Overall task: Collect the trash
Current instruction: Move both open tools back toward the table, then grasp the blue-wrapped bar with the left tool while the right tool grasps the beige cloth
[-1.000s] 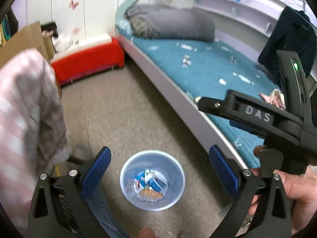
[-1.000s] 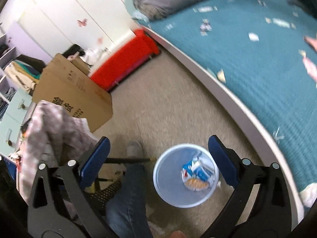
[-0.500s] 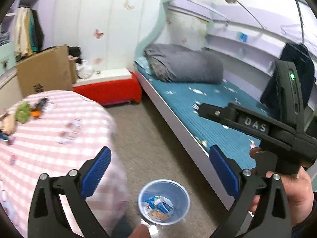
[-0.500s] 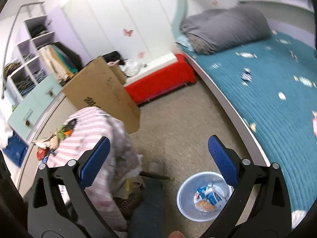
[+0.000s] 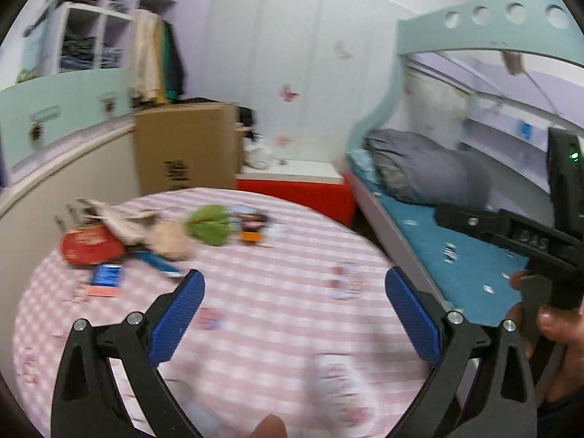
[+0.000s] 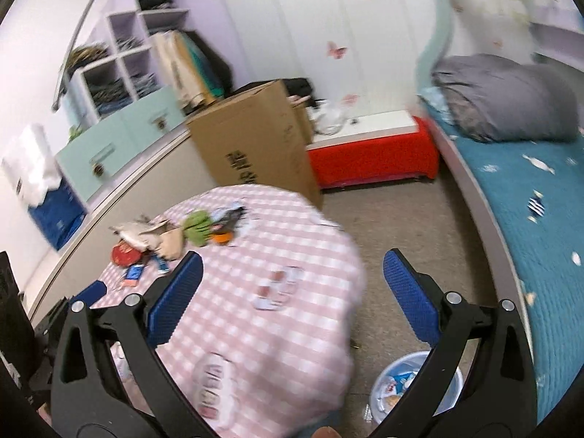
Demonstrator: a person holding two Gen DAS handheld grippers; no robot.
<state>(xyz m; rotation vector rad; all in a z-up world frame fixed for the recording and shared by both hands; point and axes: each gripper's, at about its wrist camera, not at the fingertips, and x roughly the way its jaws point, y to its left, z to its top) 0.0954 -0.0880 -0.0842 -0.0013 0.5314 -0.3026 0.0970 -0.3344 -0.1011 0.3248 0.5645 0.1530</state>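
Observation:
A round table with a pink checked cloth [image 5: 277,328] [image 6: 292,328] holds a heap of trash at its far left: a red packet [image 5: 89,244] [image 6: 124,254], crumpled brown paper [image 5: 146,226] [image 6: 146,233], a green wrapper [image 5: 210,224] [image 6: 197,228], and a blue packet [image 5: 106,275]. My left gripper [image 5: 294,315] hangs open and empty over the table's near side. My right gripper [image 6: 292,299] is open and empty above the table's right part. A pale blue bin [image 6: 398,383] with wrappers in it stands on the floor at the lower right, partly behind my right gripper's arm.
A cardboard box [image 6: 262,146] leans behind the table. A red bench [image 6: 372,157] stands by the wall. The bed with a teal cover [image 6: 540,219] and grey bedding [image 5: 427,171] runs along the right. A hand [image 5: 558,332] holds the other gripper at right.
Both grippers have swung up from the bin on the floor to the table top. The trash heap on the table has come into view; the bin has dropped out of the left wrist view.

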